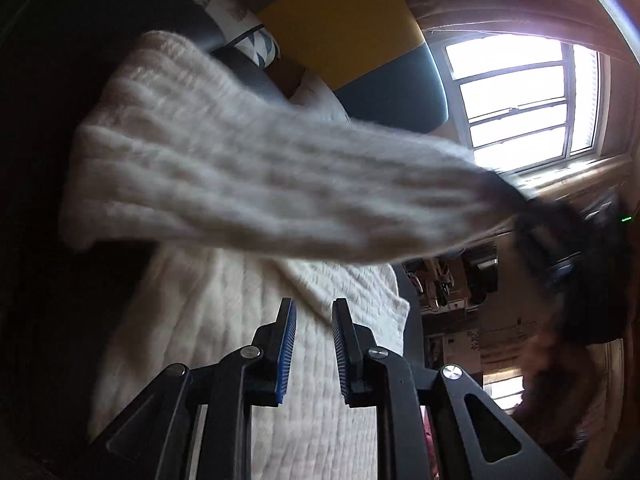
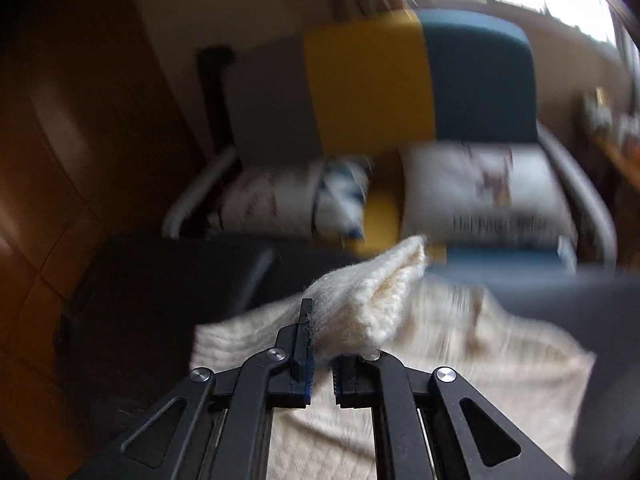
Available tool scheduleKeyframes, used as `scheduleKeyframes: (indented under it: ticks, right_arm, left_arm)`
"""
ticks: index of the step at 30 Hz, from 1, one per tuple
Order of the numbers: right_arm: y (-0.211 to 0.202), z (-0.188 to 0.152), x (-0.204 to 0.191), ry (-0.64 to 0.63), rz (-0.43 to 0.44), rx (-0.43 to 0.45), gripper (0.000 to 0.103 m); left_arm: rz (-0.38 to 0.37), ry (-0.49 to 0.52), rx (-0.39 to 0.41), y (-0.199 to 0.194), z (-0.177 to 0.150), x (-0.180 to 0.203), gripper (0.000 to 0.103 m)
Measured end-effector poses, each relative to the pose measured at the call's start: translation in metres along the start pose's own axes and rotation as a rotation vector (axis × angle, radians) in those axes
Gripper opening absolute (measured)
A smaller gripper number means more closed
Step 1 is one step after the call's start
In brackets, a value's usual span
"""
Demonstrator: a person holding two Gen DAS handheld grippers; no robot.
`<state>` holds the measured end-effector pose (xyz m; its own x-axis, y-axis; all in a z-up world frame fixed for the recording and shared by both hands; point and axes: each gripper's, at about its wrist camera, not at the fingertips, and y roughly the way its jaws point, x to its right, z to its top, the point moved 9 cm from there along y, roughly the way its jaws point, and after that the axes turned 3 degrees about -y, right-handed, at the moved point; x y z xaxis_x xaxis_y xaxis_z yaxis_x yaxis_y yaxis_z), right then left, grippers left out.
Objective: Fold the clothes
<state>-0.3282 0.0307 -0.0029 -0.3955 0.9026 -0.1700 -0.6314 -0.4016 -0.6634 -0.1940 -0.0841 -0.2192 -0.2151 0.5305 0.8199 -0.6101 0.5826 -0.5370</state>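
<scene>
Fingers of the right gripper (image 2: 320, 332) pinch a cream knit sweater's (image 2: 440, 344) sleeve (image 2: 372, 300) above the dark table (image 2: 160, 280) — the left gripper (image 1: 314, 320) hovers parted, empty. Sweater covers the table; beyond stand a yellow-and-blue chair (image 2: 420, 80), pillows (image 2: 480, 188) and a bright window (image 1: 520, 96).

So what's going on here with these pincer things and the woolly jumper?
A person is folding a cream knitted sweater with a handheld gripper in each hand. The right gripper is clamped on the sleeve and holds it up across the rest of the sweater, which lies on a dark surface. The left gripper is open and holds nothing, poised above the sweater's body.
</scene>
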Motion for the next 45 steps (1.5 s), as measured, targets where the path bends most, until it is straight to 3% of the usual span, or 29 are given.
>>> scheduleKeyframes:
  ticks: [3,6,9,14,17,20,25,28,30,32,33,34,36,39,45]
  right_arm:
    - [-0.036,0.038,0.007,-0.031,-0.03,0.087,0.007]
    - [-0.054,0.033,0.047,0.011,-0.092,0.118,0.007]
    - [-0.046,-0.019,0.114,0.167,-0.13,0.063,0.007]
    - [-0.001,-0.162,0.211,0.517,-0.116,-0.095,0.008]
    - [0.015,-0.215,0.232,0.669,-0.055,-0.104,0.008]
    - [0.017,-0.237,0.239,0.765,0.039,-0.045,0.01]
    - [0.011,-0.234,0.239,0.912,0.246,0.062,0.052]
    - [0.008,-0.227,0.243,0.971,0.278,0.1,0.059]
    - [0.011,-0.221,0.242,0.928,0.219,0.067,0.056]
    - [0.017,-0.216,0.236,0.826,0.114,-0.001,0.036]
    - [0.017,-0.211,0.231,0.758,0.066,-0.034,0.017]
    - [0.014,-0.204,0.227,0.683,0.021,-0.046,0.011]
    - [0.003,-0.185,0.216,0.52,-0.06,-0.038,0.009]
    - [-0.015,-0.164,0.219,0.348,-0.222,0.005,0.009]
    - [-0.025,-0.165,0.222,0.361,-0.242,0.019,0.012]
  left_arm:
    - [0.047,-0.022,0.033,0.004,0.016,-0.004,0.016]
    - [0.104,-0.11,0.082,-0.003,0.03,-0.028,0.016]
    - [0.105,-0.152,0.099,-0.009,0.034,-0.045,0.014]
    - [0.165,-0.058,0.096,-0.006,0.024,-0.04,0.012]
    - [0.179,-0.042,0.084,-0.002,0.02,-0.035,0.012]
    - [0.098,-0.073,0.075,-0.003,0.014,-0.027,0.017]
    - [-0.073,-0.143,0.06,-0.008,0.005,-0.01,0.023]
    - [-0.079,-0.177,0.047,0.006,0.011,-0.007,0.032]
    - [-0.023,-0.214,0.032,0.021,0.016,-0.014,0.031]
    - [0.014,-0.244,0.03,0.03,0.02,-0.02,0.026]
    - [0.014,-0.236,0.04,0.032,0.022,-0.018,0.017]
    - [0.025,-0.208,0.048,0.033,0.023,-0.015,0.014]
    - [0.041,-0.124,0.081,0.031,0.026,-0.001,0.008]
    - [0.059,-0.012,0.107,0.031,0.028,0.02,0.008]
    - [0.205,0.037,0.004,0.065,0.019,0.005,0.008]
